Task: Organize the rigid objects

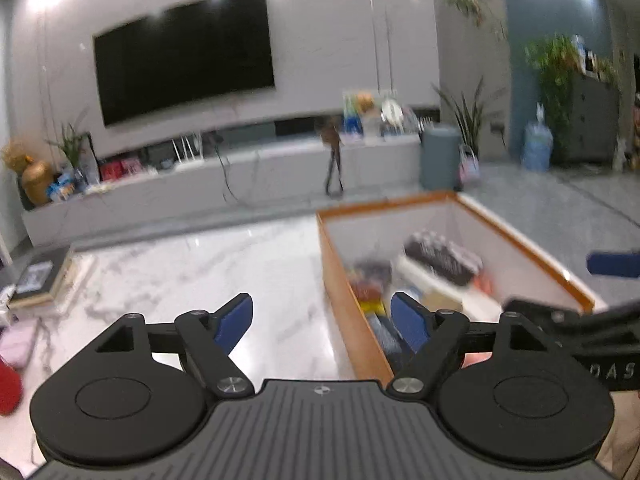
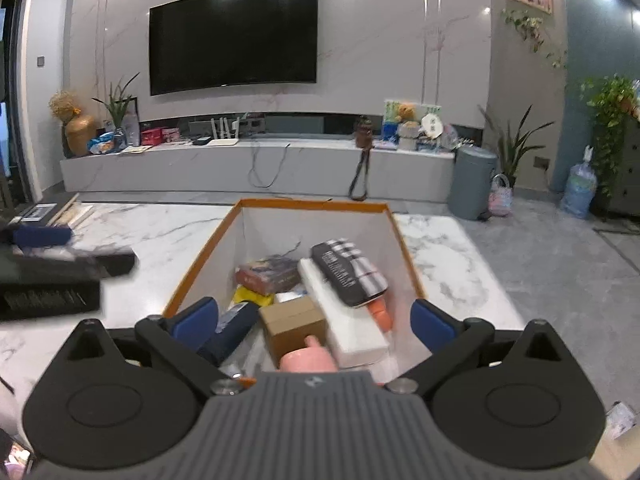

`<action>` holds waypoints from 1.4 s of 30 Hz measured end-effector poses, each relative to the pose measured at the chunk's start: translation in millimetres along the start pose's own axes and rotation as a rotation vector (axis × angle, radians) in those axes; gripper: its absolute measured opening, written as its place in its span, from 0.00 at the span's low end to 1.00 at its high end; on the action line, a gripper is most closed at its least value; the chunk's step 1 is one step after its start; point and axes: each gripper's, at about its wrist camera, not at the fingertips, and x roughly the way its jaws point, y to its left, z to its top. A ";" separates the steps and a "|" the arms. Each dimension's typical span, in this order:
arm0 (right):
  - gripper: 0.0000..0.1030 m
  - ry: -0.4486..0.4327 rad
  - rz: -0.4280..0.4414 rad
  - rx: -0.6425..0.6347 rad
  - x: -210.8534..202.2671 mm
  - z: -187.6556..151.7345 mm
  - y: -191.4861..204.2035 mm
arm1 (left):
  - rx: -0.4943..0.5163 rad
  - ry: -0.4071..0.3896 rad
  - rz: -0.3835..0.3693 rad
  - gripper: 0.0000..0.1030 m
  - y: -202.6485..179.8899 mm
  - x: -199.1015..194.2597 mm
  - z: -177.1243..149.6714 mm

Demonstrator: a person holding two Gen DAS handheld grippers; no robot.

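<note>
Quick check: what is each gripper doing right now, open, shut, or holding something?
Left gripper: open, holding nothing.
Right gripper: open, empty, above the orange-rimmed box.

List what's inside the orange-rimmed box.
In the orange-rimmed box: black striped case on a white slab, cardboard carton, reddish book, yellow item, dark pouch. Whatever lies beneath is hidden.

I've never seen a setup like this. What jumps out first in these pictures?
The orange-rimmed box on the marble table, packed with small items like a brown carton. The open right gripper hangs over it, the open left gripper beside it. Behind, a big dark TV fills the wall.
</note>
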 end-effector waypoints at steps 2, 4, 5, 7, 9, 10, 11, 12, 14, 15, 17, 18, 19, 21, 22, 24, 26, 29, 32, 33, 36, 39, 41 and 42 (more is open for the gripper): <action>0.98 -0.004 0.001 0.003 1.8 -3.1 -0.4 | -0.034 0.012 0.004 0.90 1.4 3.6 -3.3; 0.98 -0.003 0.001 -0.009 3.6 -7.0 2.1 | -0.039 0.020 0.029 0.91 1.2 8.7 -5.0; 0.98 0.003 0.006 -0.014 6.6 -8.3 2.6 | -0.035 0.028 0.045 0.91 0.9 11.1 -6.1; 0.98 0.012 0.007 -0.018 10.7 -10.8 3.4 | -0.029 0.036 0.066 0.91 0.2 11.0 -11.6; 0.98 0.015 0.004 -0.004 13.2 -11.6 1.3 | -0.034 0.040 0.076 0.91 1.0 10.7 -15.3; 0.98 0.018 0.005 0.007 14.8 -11.4 -0.7 | -0.036 0.042 0.076 0.91 1.3 8.9 -20.7; 0.98 0.027 0.006 0.017 17.1 -11.5 -2.5 | -0.035 0.047 0.077 0.91 0.1 8.0 -24.4; 0.98 0.037 0.005 0.022 20.0 -11.5 -3.6 | -0.036 0.057 0.080 0.91 0.6 9.6 -25.3; 0.98 0.066 0.003 0.028 25.7 -11.6 -5.2 | -0.041 0.073 0.079 0.91 0.2 11.3 -29.9; 0.98 0.075 -0.003 0.027 27.0 -11.7 -4.7 | -0.050 0.079 0.075 0.91 1.0 11.4 -31.1; 0.98 0.088 -0.007 0.019 30.0 -12.1 -2.9 | -0.058 0.081 0.076 0.91 1.6 10.5 -33.1; 0.98 0.095 -0.006 0.013 31.4 -12.9 -2.0 | -0.055 0.077 0.084 0.91 0.9 10.0 -33.7; 0.98 0.103 -0.004 0.007 32.6 -13.2 -0.9 | -0.052 0.076 0.090 0.91 1.5 9.7 -34.3; 0.98 0.108 -0.001 -0.004 33.3 -13.0 1.9 | -0.056 0.084 0.090 0.91 2.4 8.9 -35.1; 0.98 0.107 0.000 -0.006 32.9 -13.2 2.3 | -0.060 0.085 0.088 0.91 3.0 7.7 -35.5; 0.98 0.104 -0.003 -0.004 31.5 -13.6 1.4 | -0.061 0.083 0.088 0.91 3.6 5.3 -36.0; 0.98 0.103 -0.003 -0.002 30.8 -13.8 0.6 | -0.060 0.080 0.091 0.91 3.9 4.5 -34.1; 0.98 0.106 -0.007 -0.007 30.7 -14.2 1.0 | -0.062 0.077 0.092 0.91 4.2 3.4 -32.5; 0.98 0.108 -0.010 -0.015 31.0 -14.2 1.8 | -0.065 0.076 0.095 0.91 5.2 2.4 -32.3; 0.98 0.108 -0.010 -0.013 30.9 -14.3 2.1 | -0.066 0.077 0.095 0.91 5.4 2.4 -32.2; 0.98 0.108 -0.011 -0.009 31.1 -14.5 1.3 | -0.068 0.080 0.097 0.91 5.4 2.4 -31.8; 0.98 0.111 -0.010 -0.010 32.5 -14.5 1.8 | -0.067 0.078 0.098 0.91 5.6 2.2 -31.7; 0.98 0.112 -0.010 -0.012 32.7 -14.6 1.8 | -0.067 0.076 0.099 0.91 4.8 2.1 -31.4; 0.98 0.112 -0.010 -0.012 32.8 -14.7 1.7 | -0.068 0.075 0.099 0.91 4.8 1.9 -31.4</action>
